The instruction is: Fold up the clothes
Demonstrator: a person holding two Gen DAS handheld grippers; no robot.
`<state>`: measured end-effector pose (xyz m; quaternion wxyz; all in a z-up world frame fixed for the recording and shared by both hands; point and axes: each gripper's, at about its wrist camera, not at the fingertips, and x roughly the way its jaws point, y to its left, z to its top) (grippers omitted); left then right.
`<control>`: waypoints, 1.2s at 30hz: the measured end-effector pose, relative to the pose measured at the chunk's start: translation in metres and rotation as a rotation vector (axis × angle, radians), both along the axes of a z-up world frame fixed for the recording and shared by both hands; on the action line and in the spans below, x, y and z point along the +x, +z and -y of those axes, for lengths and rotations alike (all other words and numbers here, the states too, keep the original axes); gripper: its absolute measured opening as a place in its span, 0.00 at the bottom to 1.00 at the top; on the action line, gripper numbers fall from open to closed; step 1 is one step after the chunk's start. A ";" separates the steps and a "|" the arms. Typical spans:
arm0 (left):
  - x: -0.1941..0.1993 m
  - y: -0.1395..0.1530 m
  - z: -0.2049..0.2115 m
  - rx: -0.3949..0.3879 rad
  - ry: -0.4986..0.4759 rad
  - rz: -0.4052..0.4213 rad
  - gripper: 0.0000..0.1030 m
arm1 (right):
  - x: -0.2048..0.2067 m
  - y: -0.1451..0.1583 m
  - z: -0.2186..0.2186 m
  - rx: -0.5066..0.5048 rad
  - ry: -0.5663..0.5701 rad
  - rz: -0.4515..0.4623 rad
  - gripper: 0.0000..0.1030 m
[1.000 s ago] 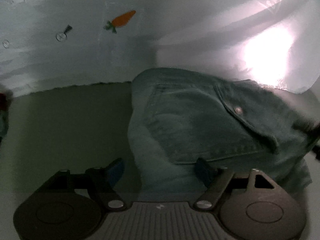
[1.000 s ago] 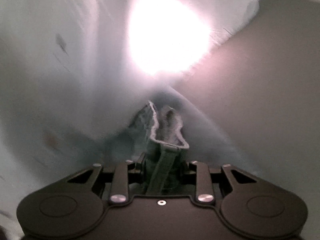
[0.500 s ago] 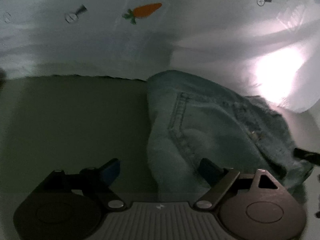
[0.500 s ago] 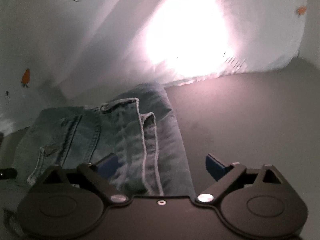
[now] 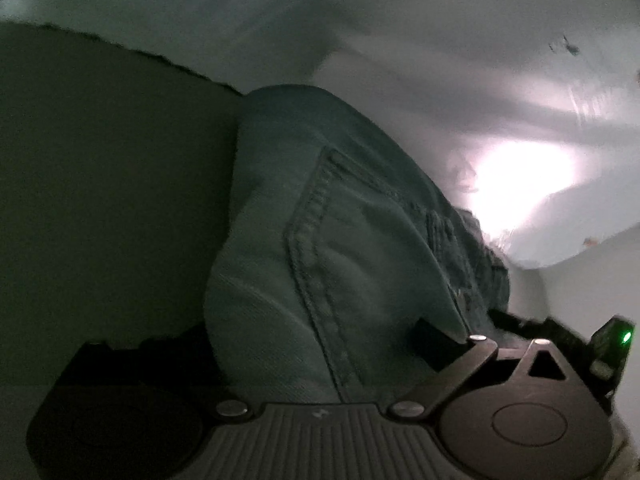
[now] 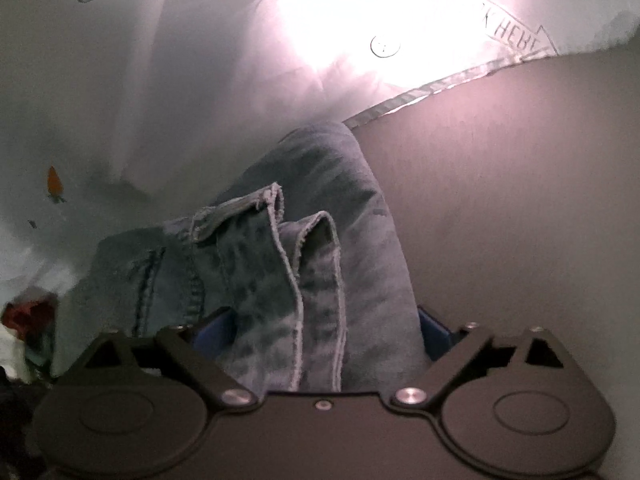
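A folded pair of blue jeans [image 5: 340, 240] lies on a dark surface, its back pocket seam showing in the left wrist view. My left gripper [image 5: 312, 336] is open, jaws wide on either side of the near end of the folded stack. In the right wrist view the jeans [image 6: 320, 280] show their hem edges on top. My right gripper [image 6: 320, 332] is open too, with the blue pads [image 6: 434, 328] flanking the bundle's end. The right gripper's body [image 5: 576, 340], with a green light, shows at the right edge of the left wrist view.
A white printed sheet [image 6: 200, 80] with carrot [image 6: 54, 182] and screw marks lies behind the jeans, with a bright glare [image 6: 380, 8] on it. The dark surface [image 6: 520, 200] extends right. Red and white cloth [image 6: 28, 316] sits at the far left.
My right gripper let go of the jeans hem and opened, then both grippers moved forward so the folded jeans now sit between their open jaws.
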<state>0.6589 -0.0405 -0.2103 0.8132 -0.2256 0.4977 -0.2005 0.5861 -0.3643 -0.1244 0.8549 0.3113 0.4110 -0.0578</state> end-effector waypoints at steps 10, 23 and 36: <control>-0.032 0.044 0.028 0.139 0.023 0.097 0.24 | -0.036 0.039 -0.005 0.182 -0.087 0.147 0.21; -0.113 0.101 0.119 0.140 -0.197 0.182 0.19 | -0.213 0.082 0.029 0.405 -0.341 0.350 0.19; -0.104 0.146 0.369 0.168 -0.619 0.337 0.19 | -0.361 0.082 0.146 0.486 -0.683 0.573 0.21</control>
